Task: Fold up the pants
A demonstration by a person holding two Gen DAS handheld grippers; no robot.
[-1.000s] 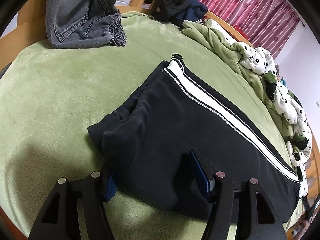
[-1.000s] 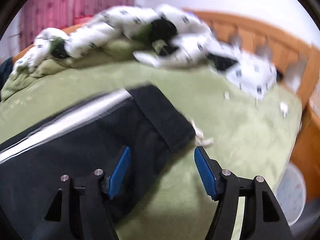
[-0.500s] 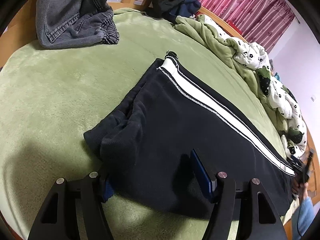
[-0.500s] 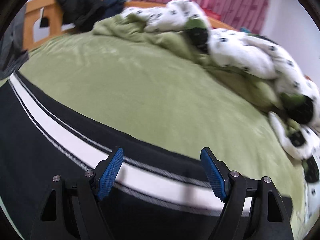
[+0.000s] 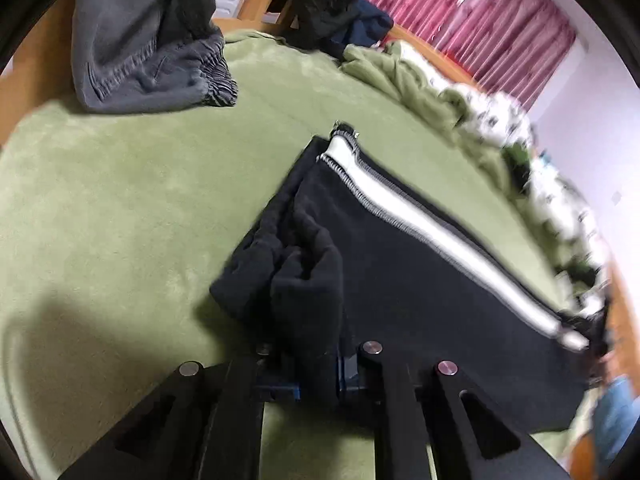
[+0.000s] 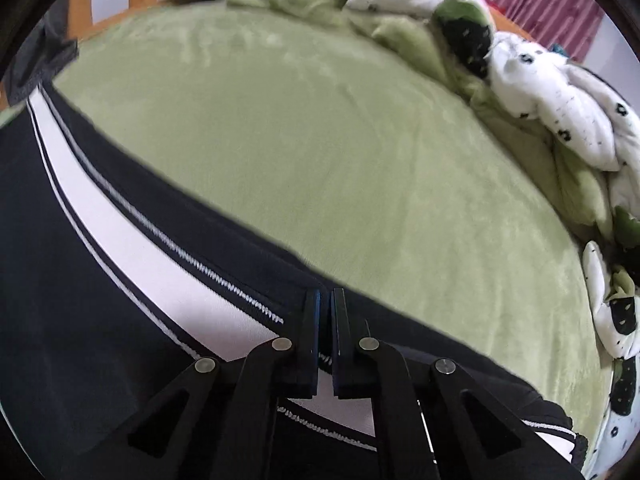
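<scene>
Black fleece pants with a white side stripe [image 5: 420,264] lie on the green plush bedspread [image 5: 120,208]. Left gripper [image 5: 316,364] pinches bunched cloth; right gripper [image 6: 325,344] clamps the striped edge. Likely next: lifting both to fold.

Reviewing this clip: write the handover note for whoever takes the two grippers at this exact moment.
Left gripper: shut on a bunched corner of the black pants at the near edge.
Right gripper: shut on the pants' far edge, next to the white side stripe.
Pants lie flat on the green bed cover, already doubled lengthwise with the stripe on top. Grey jeans and the rumpled duvet lie apart from them.
Done: both ends gripped.
Left: probably lift and bring one end over the other, then release.
</scene>
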